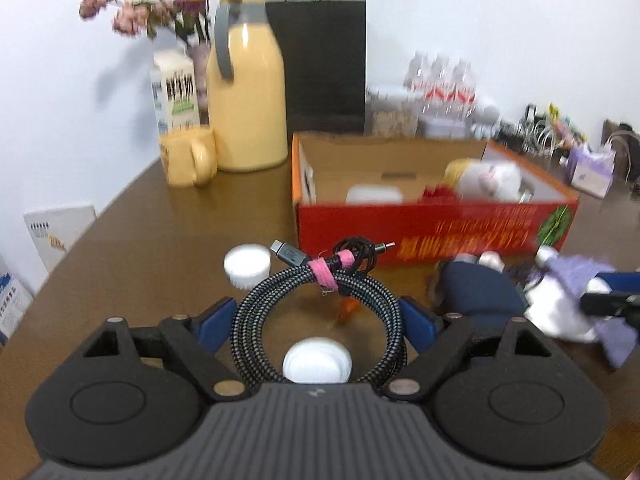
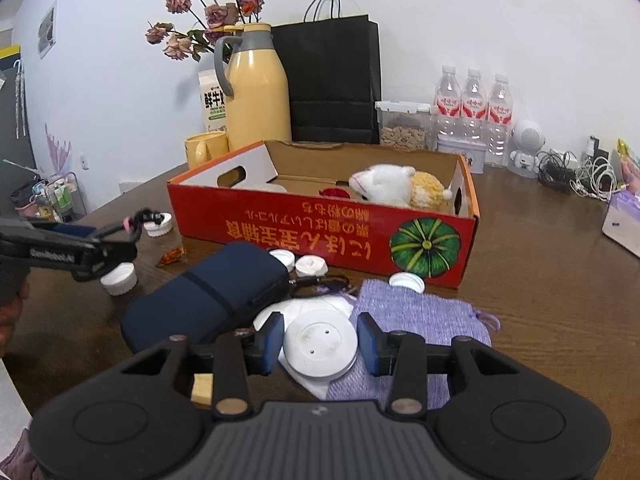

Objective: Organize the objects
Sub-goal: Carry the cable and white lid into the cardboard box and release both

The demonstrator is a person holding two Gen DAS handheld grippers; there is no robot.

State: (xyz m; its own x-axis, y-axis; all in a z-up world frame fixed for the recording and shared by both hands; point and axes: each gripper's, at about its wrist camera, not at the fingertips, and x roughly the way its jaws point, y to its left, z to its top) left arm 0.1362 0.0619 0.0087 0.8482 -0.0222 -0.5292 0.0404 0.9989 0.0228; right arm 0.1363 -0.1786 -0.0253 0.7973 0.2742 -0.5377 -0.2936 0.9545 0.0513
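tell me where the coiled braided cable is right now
The coiled cable sits between the left tongs, lifted over the table, short of the red box; a white cap lies just left.

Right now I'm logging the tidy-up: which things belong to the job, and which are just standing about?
Job:
- coiled cable, in the left hand-held gripper
- white disc, between the right hand-held gripper's fingers
- red box
- navy pouch
- loose white caps

Standing about:
- yellow flask
- black bag
- water bottles

Braided cable [image 1: 320, 312], knitted purple pouch [image 2: 416, 312], glossy wooden table [image 2: 560, 300], cardboard box [image 2: 320, 232].
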